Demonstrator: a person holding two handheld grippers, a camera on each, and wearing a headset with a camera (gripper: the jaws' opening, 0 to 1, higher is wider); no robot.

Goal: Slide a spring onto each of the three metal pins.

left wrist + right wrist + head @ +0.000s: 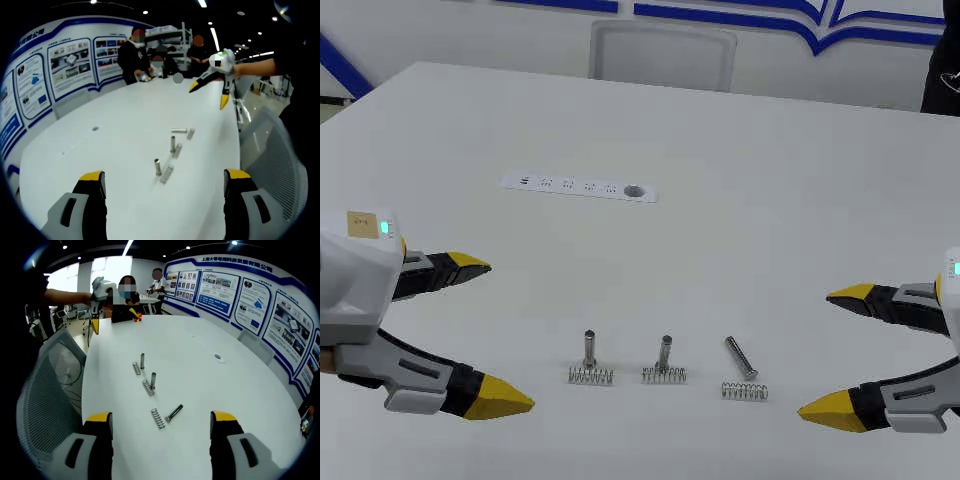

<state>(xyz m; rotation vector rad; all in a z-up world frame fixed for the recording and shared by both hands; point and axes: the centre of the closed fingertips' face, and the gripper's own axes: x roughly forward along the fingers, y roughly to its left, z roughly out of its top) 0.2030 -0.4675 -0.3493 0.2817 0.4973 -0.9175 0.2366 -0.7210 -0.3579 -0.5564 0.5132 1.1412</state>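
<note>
- Springs: spring 1 (pixel 591 376), spring 2 (pixel 664 375) and spring 3 (pixel 744 391) lie flat on the table, each just in front of its pin. None is threaded yet.
- Handling (my judgement): v. light, thin wire coils. They'll squash or flick away if pinched hard. I'd grip across mid-length w/ light pressure, leaving one end free for the pin.
- Pins: pin 1 (pixel 589 347) and pin 2 (pixel 665 351) stand upright. Pin 3 (pixel 740 357) lies on its side, one end near spring 3. I judge them rigid and smooth; the upright ones prob. tip easily, and pin 3 may roll.
- Left gripper (pixel 505 334): jaws wide apart, nothing held, well left of the row.
- Right gripper (pixel 816 352): jaws wide apart, nothing held, right of the row.
- Surface: white table (pixel 740 150), smooth and flat. I expect little friction, so parts may skate. A socket strip (pixel 578 186) sits further back, well apart from the parts.
- Room: chair (pixel 662 55) at the far edge, display boards (pixel 220 290) on the wall, people (pixel 122 305) at the table end.
</note>
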